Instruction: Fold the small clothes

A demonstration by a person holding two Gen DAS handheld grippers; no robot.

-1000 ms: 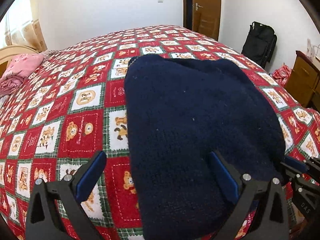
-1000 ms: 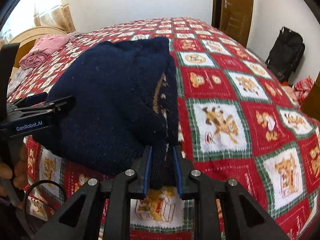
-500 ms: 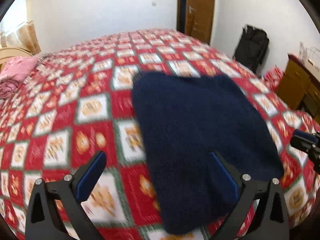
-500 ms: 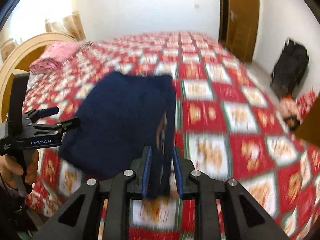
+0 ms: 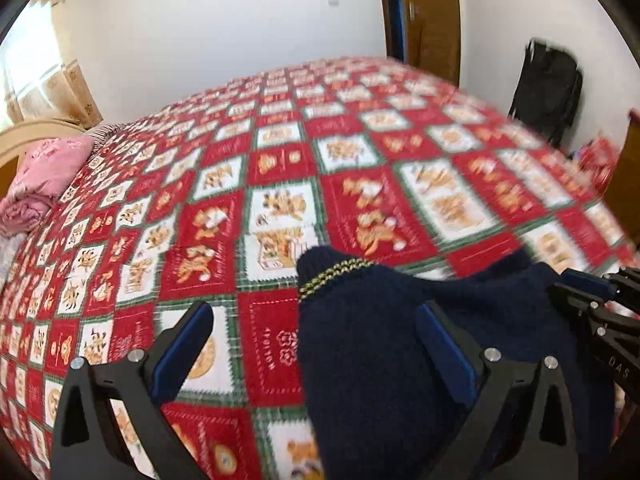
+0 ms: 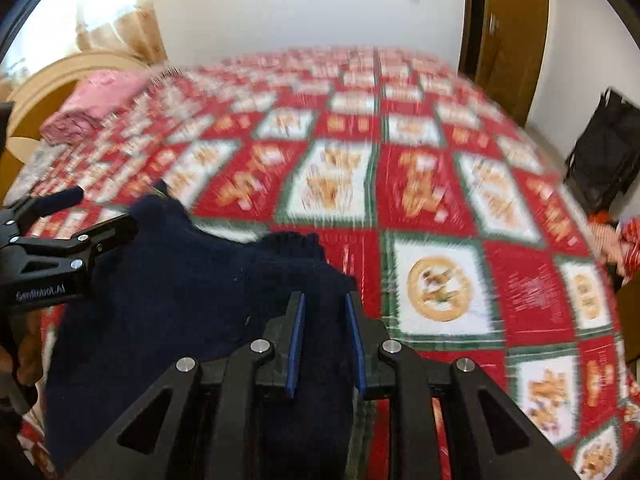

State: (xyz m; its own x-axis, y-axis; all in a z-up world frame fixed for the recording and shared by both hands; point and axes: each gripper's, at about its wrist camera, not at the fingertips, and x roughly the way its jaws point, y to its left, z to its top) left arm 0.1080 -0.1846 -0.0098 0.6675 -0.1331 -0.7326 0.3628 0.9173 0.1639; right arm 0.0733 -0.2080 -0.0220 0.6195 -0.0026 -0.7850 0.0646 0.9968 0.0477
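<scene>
A: Covering the whole bed is a quilt of red and white squares with bear prints and green borders, motion-blurred. White walls, brown door, black bag by the wall.

B: Clothes?

A: Navy knit sweater, chunky, soft, bunched at the near edge of the bed. Pink folded cloth far left, near a curved wooden headboard.

B: Claws?

A: Right gripper nearly closed, blue pads pinching sweater. Left gripper spread wide, one finger over the sweater, gripping nothing.
</scene>
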